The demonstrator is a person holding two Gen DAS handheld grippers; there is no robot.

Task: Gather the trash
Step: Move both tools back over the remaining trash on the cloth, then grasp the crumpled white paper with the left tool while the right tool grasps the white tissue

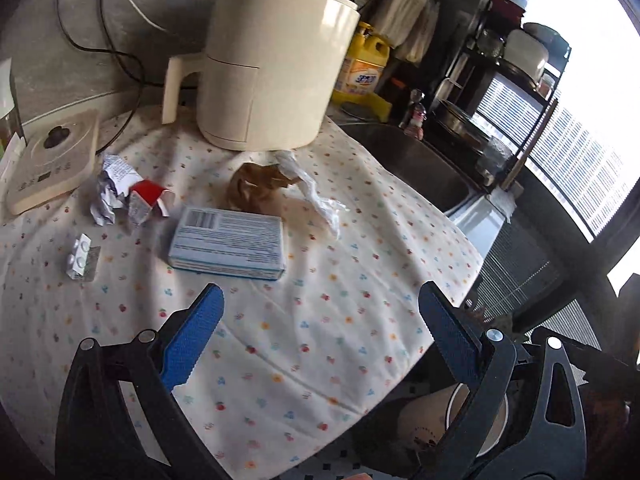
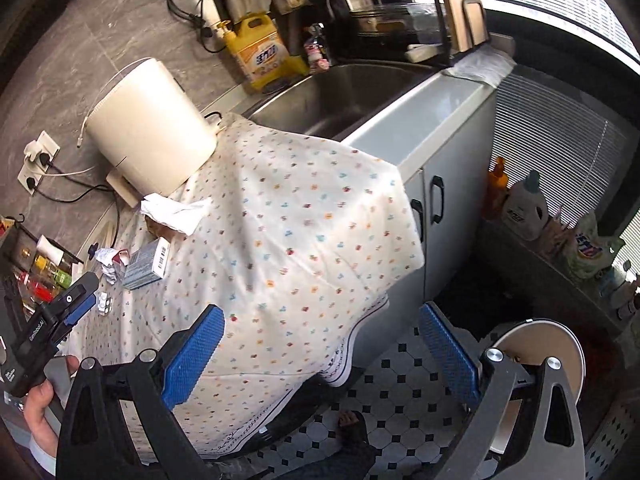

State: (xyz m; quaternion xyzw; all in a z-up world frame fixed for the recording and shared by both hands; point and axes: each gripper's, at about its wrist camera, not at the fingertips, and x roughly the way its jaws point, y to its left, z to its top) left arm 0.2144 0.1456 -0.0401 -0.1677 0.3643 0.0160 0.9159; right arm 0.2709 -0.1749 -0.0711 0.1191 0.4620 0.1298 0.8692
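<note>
Trash lies on the flowered tablecloth point(image 1: 304, 320): crumpled white paper point(image 1: 108, 188), a red-and-white carton scrap point(image 1: 150, 196), a blister pack point(image 1: 82, 258), a blue-and-white box point(image 1: 230, 244), crumpled brown paper point(image 1: 256, 188) and a white plastic wrapper point(image 1: 316, 196). My left gripper point(image 1: 322, 292) hangs open and empty, short of the box. My right gripper point(image 2: 322, 312) is open and empty too, over the cloth's hanging corner. In the right wrist view the box point(image 2: 146, 264), a white tissue point(image 2: 176, 210) and the left gripper point(image 2: 86, 296) sit far left. A round cream bin point(image 2: 540, 356) stands on the floor.
A cream appliance point(image 1: 272, 68) stands at the back of the table, a flat cream device point(image 1: 52, 160) to its left. To the right are a steel sink point(image 2: 340, 92), a yellow detergent bottle point(image 2: 260, 52) and a dish rack point(image 1: 500, 92). A hand point(image 2: 40, 412) holds the left gripper.
</note>
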